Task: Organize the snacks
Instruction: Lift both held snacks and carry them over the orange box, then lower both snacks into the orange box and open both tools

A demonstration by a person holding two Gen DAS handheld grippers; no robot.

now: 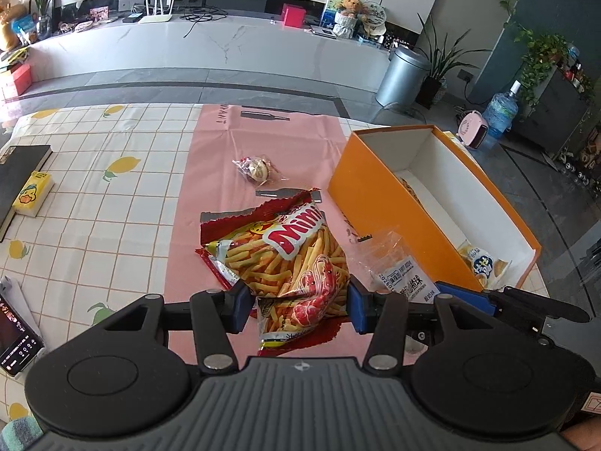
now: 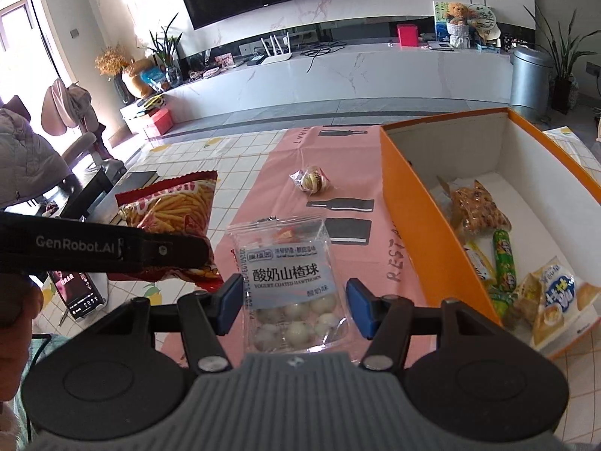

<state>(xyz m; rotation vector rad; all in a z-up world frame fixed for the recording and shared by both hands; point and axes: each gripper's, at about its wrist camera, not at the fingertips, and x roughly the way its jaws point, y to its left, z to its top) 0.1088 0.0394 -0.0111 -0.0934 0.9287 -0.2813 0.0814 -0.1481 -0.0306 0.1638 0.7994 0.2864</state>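
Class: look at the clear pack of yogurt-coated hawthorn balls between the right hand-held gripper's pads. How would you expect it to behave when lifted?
The hawthorn ball pack is thin clear film, so it probably flops and crinkles. Its round balls sit loose at the bottom, so weight likely shifts downward. The glossy film may slip in the right hand-held gripper.

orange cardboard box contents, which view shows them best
The right wrist view: it looks down into the orange cardboard box, showing several snack packets on its white floor. The left wrist view shows the box side-on; its near wall hides nearly all but one packet at the end.
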